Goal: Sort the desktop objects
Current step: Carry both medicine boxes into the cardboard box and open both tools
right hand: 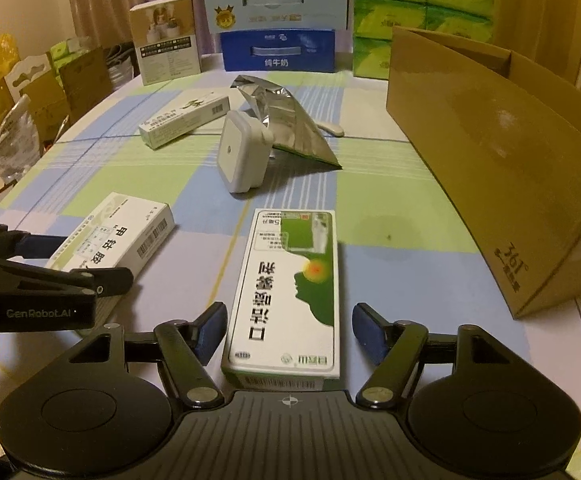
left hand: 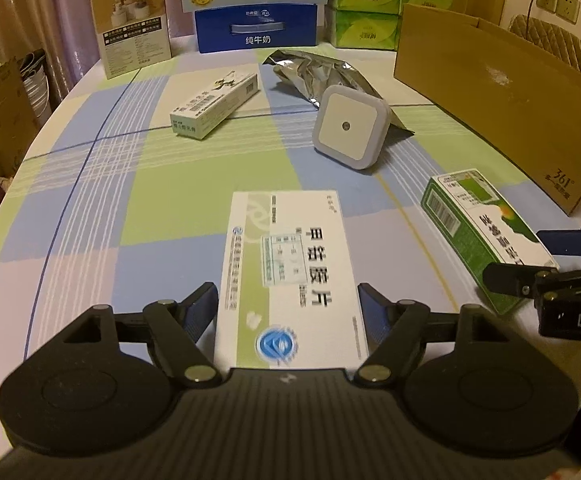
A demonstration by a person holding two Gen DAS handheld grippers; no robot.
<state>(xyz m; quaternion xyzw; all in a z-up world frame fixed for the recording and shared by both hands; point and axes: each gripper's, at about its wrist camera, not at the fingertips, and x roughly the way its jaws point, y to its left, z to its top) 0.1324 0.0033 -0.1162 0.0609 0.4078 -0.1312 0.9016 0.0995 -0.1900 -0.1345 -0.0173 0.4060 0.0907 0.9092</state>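
A white and pale-green medicine box (left hand: 290,276) lies flat between the fingers of my left gripper (left hand: 288,308), which is open with small gaps on both sides. A green and white spray box (right hand: 290,292) lies between the fingers of my right gripper (right hand: 289,330), also open and straddling it. Each gripper shows in the other view: the right one (left hand: 530,264) around the green box (left hand: 486,232), the left one (right hand: 62,260) around the white box (right hand: 118,232). Farther back are a white square night light (left hand: 350,126), a long white tube box (left hand: 216,104) and a crumpled silver foil bag (left hand: 318,74).
An open brown cardboard box (left hand: 502,96) stands at the right on the checked tablecloth (left hand: 130,208). Along the back stand a blue milk carton (left hand: 256,28), green tissue packs (left hand: 366,4) and an upright product box (left hand: 132,20). Cartons and bags sit off the table's left edge.
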